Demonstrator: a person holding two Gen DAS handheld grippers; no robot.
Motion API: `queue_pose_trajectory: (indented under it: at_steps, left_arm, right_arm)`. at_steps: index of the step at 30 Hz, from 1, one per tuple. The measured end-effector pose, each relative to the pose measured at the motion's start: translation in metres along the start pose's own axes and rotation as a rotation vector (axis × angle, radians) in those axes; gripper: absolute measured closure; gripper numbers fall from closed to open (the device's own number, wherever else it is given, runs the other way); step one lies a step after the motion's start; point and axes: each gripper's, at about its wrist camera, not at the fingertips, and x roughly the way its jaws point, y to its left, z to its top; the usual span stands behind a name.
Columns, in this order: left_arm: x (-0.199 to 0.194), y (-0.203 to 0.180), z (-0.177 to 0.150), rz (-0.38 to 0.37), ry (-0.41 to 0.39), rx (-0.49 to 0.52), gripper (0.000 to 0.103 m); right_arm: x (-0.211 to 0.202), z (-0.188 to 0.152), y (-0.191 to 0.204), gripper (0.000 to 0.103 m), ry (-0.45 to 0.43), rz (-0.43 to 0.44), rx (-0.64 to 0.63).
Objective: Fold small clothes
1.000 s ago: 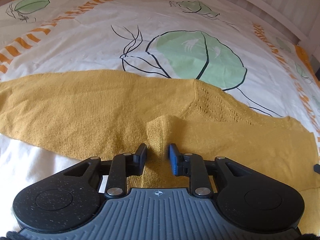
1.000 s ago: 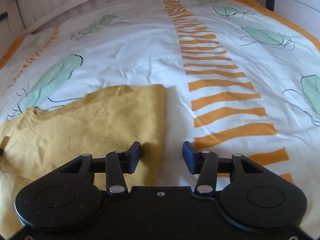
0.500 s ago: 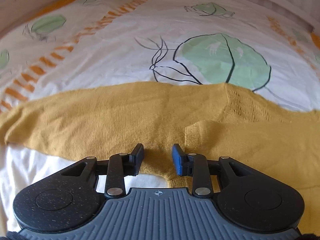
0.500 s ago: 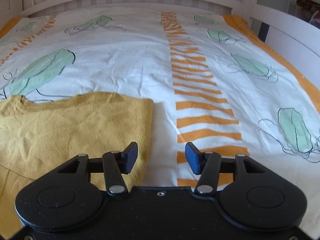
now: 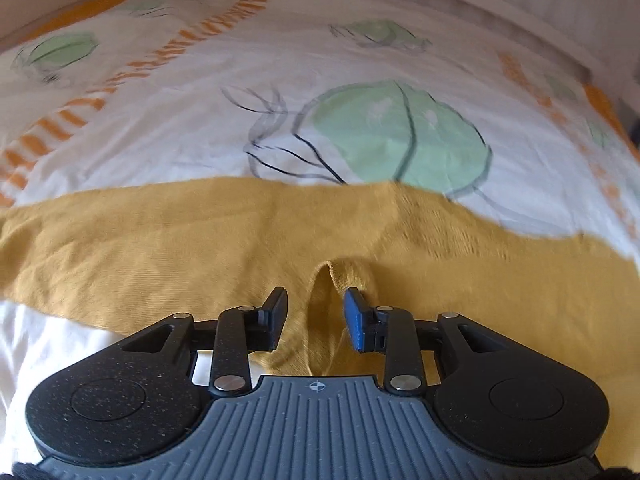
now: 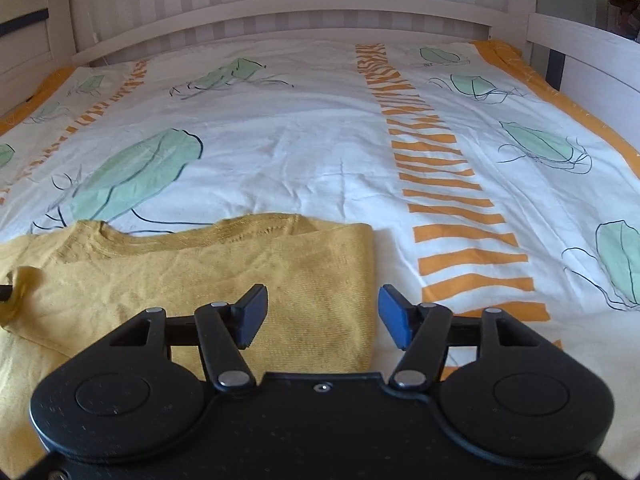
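Mustard sweater (image 5: 200,240) fold between parted left gripper (image 5: 316,314) pads

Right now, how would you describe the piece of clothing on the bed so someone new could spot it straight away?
Start at the white-railed bed with its white duvet cover, printed with green leaves and orange stripes. At its near edge lies the mustard-yellow knitted sweater, spread flat, neckline towards the headboard. It is the only plain-coloured fabric there.

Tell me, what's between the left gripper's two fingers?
A raised fold of the yellow sweater stands between the left gripper fingers, pads not pressing it; the left wrist view shows it.
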Motion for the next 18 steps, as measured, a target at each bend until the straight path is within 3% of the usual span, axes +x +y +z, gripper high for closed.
queue_pose_trajectory:
  at_steps: [3,8,13,15,18]
  left_arm:
    - [-0.012,0.035,0.011,-0.020,-0.045,-0.159,0.070]
    - [-0.028,0.092,0.021,0.087,-0.120,-0.289,0.064]
    - [-0.033,0.154,0.018,0.095,-0.133,-0.397,0.060]
    - [-0.034,0.181,0.014,0.092,-0.130,-0.452,0.060]
    - [-0.039,0.219,0.005,0.132,-0.134,-0.557,0.059]
  right_arm:
    - [-0.004,0.001,0.004,0.027,-0.012,0.046,0.023]
    - [-0.009,0.001,0.019,0.027,-0.014,0.131,0.045]
    - [-0.015,-0.002,0.036,0.025,-0.019,0.290,0.088]
    - [-0.015,-0.004,0.046,0.019,-0.007,0.359,0.112]
    - [-0.015,-0.010,0.062,0.017,0.024,0.462,0.158]
